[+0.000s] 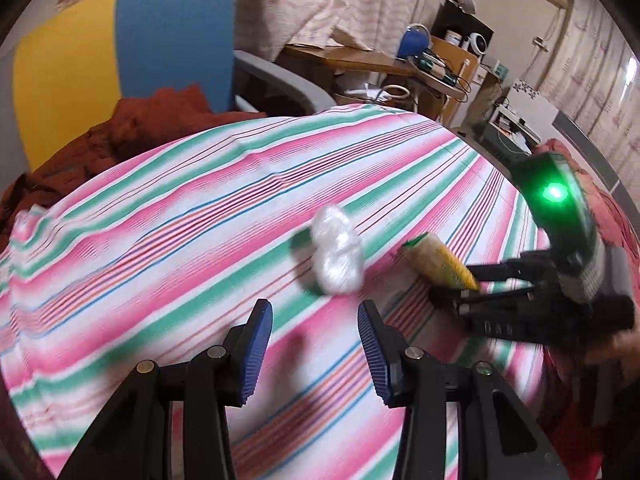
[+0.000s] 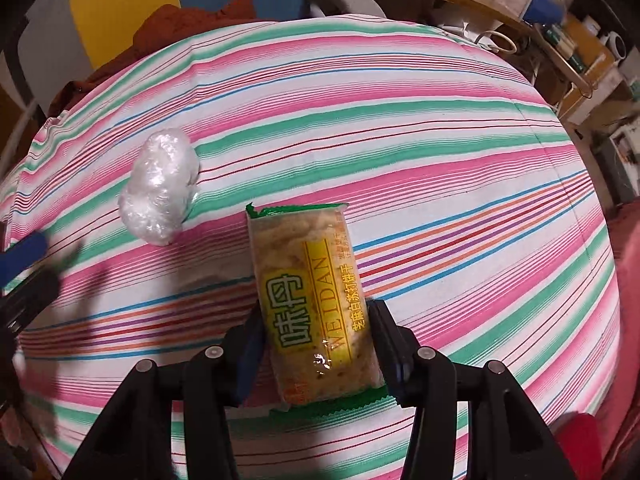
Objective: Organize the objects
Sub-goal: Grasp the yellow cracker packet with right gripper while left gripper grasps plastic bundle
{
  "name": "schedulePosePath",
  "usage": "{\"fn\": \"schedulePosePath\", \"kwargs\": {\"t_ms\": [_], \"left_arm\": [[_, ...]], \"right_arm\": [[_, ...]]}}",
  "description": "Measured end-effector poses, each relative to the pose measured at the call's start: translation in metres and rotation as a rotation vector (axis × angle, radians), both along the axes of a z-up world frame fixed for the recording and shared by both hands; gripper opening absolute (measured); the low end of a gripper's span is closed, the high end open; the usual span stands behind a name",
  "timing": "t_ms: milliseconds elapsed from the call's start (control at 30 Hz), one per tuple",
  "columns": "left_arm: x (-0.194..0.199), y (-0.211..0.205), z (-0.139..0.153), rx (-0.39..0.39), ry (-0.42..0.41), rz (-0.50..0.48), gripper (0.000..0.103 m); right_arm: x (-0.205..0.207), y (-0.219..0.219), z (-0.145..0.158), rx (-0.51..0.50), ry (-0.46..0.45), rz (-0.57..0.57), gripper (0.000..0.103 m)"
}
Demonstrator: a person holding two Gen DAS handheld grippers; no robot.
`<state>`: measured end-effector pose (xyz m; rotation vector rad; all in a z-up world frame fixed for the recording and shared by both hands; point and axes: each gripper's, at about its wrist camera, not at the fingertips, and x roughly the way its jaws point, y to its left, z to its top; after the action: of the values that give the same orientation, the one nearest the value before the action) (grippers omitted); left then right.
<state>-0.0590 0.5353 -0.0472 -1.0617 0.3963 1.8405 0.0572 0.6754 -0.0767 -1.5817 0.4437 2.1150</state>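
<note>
Right wrist view: the right tongs (image 2: 318, 344) grip a cracker pack (image 2: 314, 300) over the striped cloth (image 2: 440, 160).

The pack points forward along the tongs, its near half clamped between the two blue pads (image 2: 249, 354), its green-edged far end jutting free; whether it touches the cloth I cannot tell. A plastic wad (image 2: 160, 184) lies on the cloth ahead and to the left of the pack, apart from it. In the left wrist view the left tongs (image 1: 316, 350) hover spread wide and empty above the cloth (image 1: 200, 220), with the wad (image 1: 338, 254) just ahead of them. To the right there, the pack (image 1: 438, 260) sticks out of the right tongs (image 1: 470, 282), under a green light (image 1: 554, 192). A blue and yellow chair (image 1: 120, 60) stands behind the cloth.
</note>
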Motion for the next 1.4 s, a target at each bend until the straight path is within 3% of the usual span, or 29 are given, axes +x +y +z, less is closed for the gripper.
{"fn": "schedulePosePath", "kwargs": {"t_ms": [233,333,400,433,600,867,1167,1400], "left_arm": [[-0.011,0.046,-0.015,-0.027,0.029,-0.012,0.051],[-0.02,0.064,-0.027,-0.058,0.005,-0.004,0.051],[-0.023,0.067,-0.034,-0.069,-0.005,-0.007,0.044],[-0.024,0.067,-0.038,-0.086,0.005,-0.003,0.035],[-0.025,0.035,-0.041,-0.067,0.017,0.04,0.035],[-0.008,-0.058,-0.037,-0.085,-0.001,0.156,0.035],[0.037,-0.103,-0.036,-0.124,0.069,0.115,0.035],[0.063,-0.13,-0.012,-0.071,0.107,0.105,0.034]], "right_arm": [[0.001,-0.003,0.002,-0.001,0.007,0.009,0.052],[0.0,-0.006,0.003,0.011,0.004,0.022,0.052],[-0.001,-0.005,0.004,0.013,0.005,0.028,0.052],[-0.001,-0.006,0.005,0.016,0.007,0.008,0.052],[-0.002,-0.01,0.008,0.029,0.017,0.035,0.05],[0.001,-0.047,0.014,-0.02,0.055,0.173,0.05],[-0.002,-0.048,0.013,0.004,0.03,0.213,0.05],[-0.026,-0.084,0.012,0.008,-0.017,0.209,0.05]]}}
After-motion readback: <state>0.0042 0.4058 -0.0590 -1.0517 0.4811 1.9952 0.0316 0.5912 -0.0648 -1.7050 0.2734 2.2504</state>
